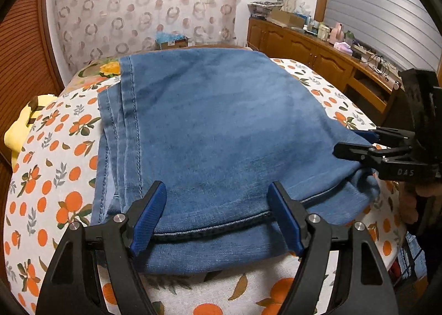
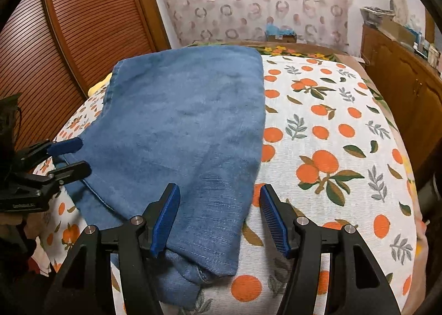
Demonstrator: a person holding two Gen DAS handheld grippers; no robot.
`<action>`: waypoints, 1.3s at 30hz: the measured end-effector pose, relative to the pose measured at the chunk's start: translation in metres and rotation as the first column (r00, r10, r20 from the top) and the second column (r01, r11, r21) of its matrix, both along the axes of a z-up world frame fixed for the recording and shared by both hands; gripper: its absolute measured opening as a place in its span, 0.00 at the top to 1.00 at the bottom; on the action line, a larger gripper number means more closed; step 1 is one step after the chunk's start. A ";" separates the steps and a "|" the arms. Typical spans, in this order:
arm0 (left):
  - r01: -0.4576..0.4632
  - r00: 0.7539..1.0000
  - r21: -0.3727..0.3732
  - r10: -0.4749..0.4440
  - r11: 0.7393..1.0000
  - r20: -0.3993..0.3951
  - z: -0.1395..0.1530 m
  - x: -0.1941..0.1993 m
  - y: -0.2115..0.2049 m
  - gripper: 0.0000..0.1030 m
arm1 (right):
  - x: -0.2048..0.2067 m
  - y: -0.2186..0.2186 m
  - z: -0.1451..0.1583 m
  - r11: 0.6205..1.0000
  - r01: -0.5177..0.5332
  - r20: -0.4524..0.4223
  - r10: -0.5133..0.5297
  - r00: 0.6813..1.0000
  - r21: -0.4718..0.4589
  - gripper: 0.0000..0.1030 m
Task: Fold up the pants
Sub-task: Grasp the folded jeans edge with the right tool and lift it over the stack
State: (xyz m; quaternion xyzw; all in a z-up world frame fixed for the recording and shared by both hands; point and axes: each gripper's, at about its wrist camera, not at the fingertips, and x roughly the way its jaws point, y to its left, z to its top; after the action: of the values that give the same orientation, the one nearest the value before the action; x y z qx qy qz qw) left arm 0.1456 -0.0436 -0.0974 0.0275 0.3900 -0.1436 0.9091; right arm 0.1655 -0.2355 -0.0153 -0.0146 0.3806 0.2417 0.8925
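Note:
Blue denim pants lie folded in layers on a bed covered by an orange-print cloth; they also show in the right wrist view. My left gripper is open, its fingers straddling the near hem edge without clamping it. My right gripper is open over the pants' near right corner. The right gripper also shows in the left wrist view at the pants' right edge, and the left gripper shows in the right wrist view at their left edge.
A wooden cabinet with clutter on top runs along the right. A brown slatted door stands at the left. A patterned curtain hangs behind the bed. A yellow cloth lies at the bed's left edge.

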 end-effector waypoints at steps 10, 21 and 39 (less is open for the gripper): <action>0.007 1.000 -0.014 -0.007 1.000 0.006 -0.004 0.001 0.001 0.25 | 0.000 0.011 -0.001 1.000 -0.016 -0.018 0.017 1.000 0.026 0.59; 0.009 1.000 -0.017 -0.009 1.000 0.010 -0.006 -0.001 0.002 0.25 | -0.027 0.018 0.041 0.995 -0.044 0.133 0.031 0.991 0.092 0.83; -0.021 0.998 -0.053 0.024 0.998 0.056 0.035 -0.031 0.031 0.25 | -0.030 0.060 0.076 0.982 -0.156 0.235 0.129 0.964 0.103 0.84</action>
State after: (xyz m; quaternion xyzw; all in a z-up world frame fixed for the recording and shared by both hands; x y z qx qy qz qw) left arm 0.1143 -0.0128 -0.0623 0.0035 0.3603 -0.1424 0.9219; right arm 0.1357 -0.1754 0.0602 -0.0156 0.2588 0.3247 0.9096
